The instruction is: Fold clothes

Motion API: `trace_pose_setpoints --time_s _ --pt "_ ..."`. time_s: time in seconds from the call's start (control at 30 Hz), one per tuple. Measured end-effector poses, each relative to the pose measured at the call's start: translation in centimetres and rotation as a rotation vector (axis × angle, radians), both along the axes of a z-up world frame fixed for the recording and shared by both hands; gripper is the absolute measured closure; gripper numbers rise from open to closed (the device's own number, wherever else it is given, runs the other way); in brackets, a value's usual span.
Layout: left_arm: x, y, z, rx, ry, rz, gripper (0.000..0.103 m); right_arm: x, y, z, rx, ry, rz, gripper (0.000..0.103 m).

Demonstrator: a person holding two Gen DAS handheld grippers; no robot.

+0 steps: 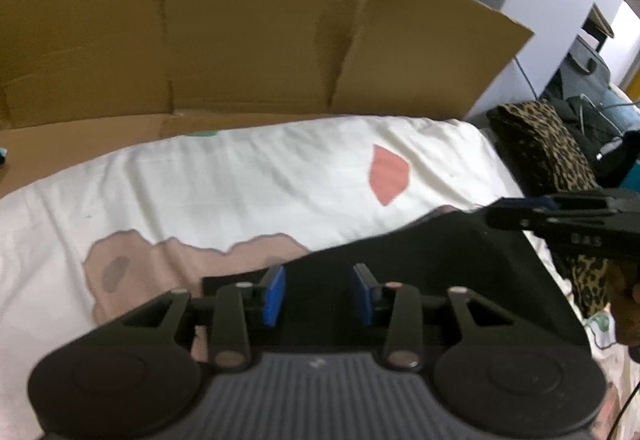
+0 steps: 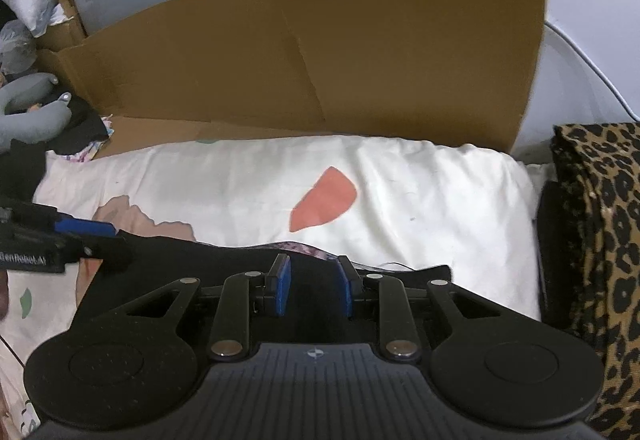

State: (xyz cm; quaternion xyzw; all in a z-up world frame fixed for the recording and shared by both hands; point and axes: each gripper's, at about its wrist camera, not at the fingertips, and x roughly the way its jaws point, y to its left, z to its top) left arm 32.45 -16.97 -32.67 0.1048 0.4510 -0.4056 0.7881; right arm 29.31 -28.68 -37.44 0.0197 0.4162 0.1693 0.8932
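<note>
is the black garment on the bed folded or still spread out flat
Folded, it seems: the black garment lies as a compact shape with straight edges on the white bedcover. How many layers it has cannot be told.

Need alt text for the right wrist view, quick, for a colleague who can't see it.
The right claw hangs open over a black garment lying on a white printed bedsheet, nothing between its blue pads. The left claw enters from the left edge; a brown cardboard box stands behind and leopard-print fabric lies right.

Matt black cloth garment (image 1: 420, 252), smooth cream printed bedsheet (image 1: 240, 175), matt brown cardboard (image 1: 240, 31), leopard-print fabric (image 2: 600, 224)
</note>
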Motion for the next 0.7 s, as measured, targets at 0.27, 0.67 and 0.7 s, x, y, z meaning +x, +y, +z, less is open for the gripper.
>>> trace_pose_setpoints --time_s 0.27,0.67,0.7 --pt "-2.2 -1.7 -0.8 0.001 -0.006 -0.077 0.065 -0.5 3.2 -1.9 -0.044 0.025 0.050 0.073" --pt "-1.6 -2.8 -3.6 0.026 0.011 -0.076 0.068 1.3 3.2 -4.3 -0.071 0.040 0.022 0.072" --pt "-1.5 -2.9 -4.0 0.027 0.019 -0.077 0.068 1.3 3.1 -4.5 -0.066 0.040 0.022 0.071"
